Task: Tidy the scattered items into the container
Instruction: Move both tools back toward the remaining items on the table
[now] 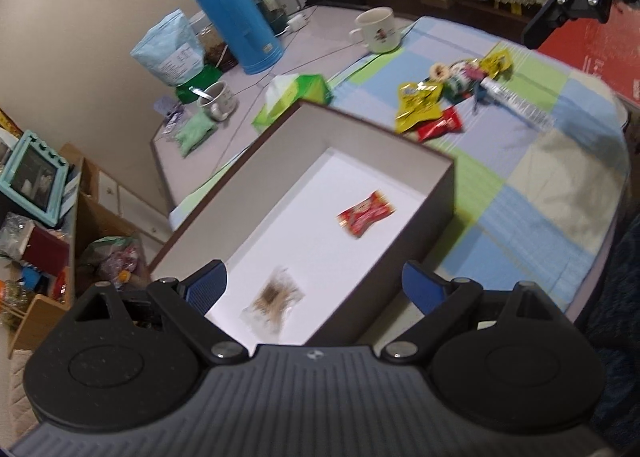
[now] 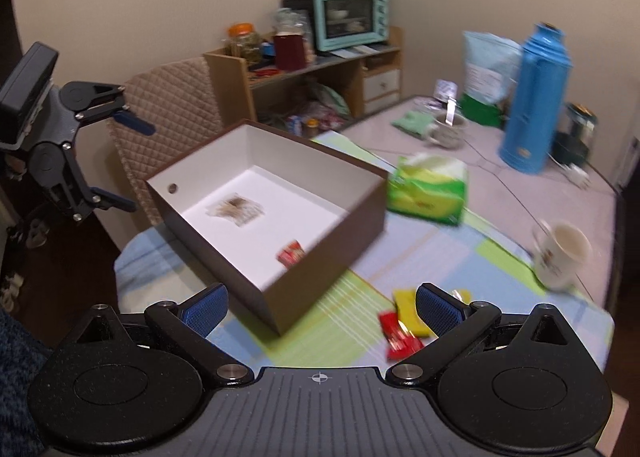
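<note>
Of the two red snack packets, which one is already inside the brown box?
The small red packet lying on the white floor of the brown box; the other red packet lies outside on the checked cloth beside a yellow packet.

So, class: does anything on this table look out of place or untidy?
Yes. Snack packets lie jumbled in a heap on the checked cloth, outside the brown box, which holds only a red packet and a clear sachet. Nothing looks spilled.

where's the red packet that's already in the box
The red packet lies flat on the white floor of the box, near its right wall in the left wrist view, apart from the clear bag of brown bits.
</note>
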{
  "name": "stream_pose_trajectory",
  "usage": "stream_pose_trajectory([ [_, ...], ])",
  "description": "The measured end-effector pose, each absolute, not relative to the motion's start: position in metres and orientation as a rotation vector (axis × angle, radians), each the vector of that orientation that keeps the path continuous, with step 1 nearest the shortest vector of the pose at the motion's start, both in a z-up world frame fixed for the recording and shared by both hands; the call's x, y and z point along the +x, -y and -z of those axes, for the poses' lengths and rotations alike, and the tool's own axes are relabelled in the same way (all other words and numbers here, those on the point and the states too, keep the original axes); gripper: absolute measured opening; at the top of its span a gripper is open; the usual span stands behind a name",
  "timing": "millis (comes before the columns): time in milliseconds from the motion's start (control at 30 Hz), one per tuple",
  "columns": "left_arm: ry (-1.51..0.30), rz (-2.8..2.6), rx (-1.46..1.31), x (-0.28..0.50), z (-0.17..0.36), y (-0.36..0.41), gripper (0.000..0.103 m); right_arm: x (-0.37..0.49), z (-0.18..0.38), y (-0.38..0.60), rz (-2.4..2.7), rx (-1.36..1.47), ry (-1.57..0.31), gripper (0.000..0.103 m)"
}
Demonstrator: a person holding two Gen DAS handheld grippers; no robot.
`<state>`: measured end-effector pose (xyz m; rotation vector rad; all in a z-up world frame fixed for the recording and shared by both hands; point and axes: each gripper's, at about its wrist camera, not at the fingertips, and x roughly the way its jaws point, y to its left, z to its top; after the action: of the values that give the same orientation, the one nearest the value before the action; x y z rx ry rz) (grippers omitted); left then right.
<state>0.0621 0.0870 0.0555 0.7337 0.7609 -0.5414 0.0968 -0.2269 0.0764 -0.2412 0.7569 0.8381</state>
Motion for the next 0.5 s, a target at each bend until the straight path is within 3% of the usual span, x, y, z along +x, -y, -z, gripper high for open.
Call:
stream_pose_trajectory([
  [500,-0.781,0.608,0.596,0.048,-0.044,-0.015,0.093,0.079,-0.072,0.317,-0.728,-0.166,-0.834,0.102],
])
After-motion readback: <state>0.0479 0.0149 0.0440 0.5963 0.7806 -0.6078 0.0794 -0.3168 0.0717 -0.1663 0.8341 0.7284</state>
